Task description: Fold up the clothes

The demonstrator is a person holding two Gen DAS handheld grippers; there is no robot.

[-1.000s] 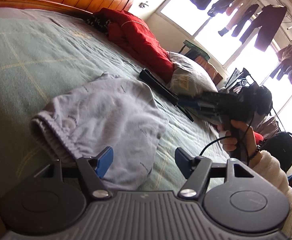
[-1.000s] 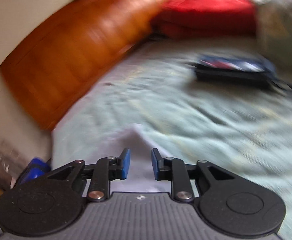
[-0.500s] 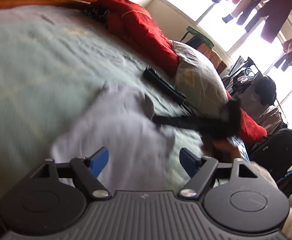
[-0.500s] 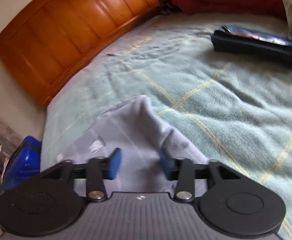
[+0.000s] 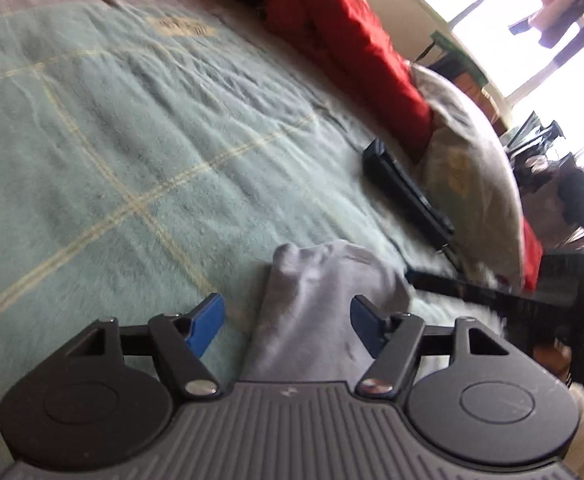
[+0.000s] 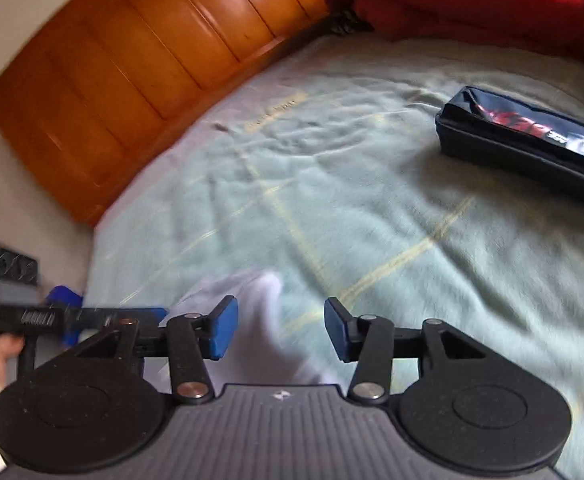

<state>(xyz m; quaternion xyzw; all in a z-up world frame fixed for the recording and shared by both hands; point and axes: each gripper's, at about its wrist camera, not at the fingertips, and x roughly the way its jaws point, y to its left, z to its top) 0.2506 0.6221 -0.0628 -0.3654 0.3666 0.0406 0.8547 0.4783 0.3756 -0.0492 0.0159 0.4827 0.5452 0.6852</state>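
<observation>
A pale lavender garment lies bunched on the green checked blanket of a bed. In the left wrist view its raised end sits between my left gripper's blue pads, which stand wide apart and do not touch it. The right wrist view shows the same garment, blurred, between my right gripper's open pads. The other gripper and a hand appear at the lower left of that view.
A long black case lies on the blanket to the right. Red bedding and a grey pillow line the far side. A wooden headboard runs along the left. A wall socket sits beside the bed.
Both grippers have pulled back toward the near edge of the garment. The right gripper's pads have spread wider. The garment now looks more bunched and narrow.
</observation>
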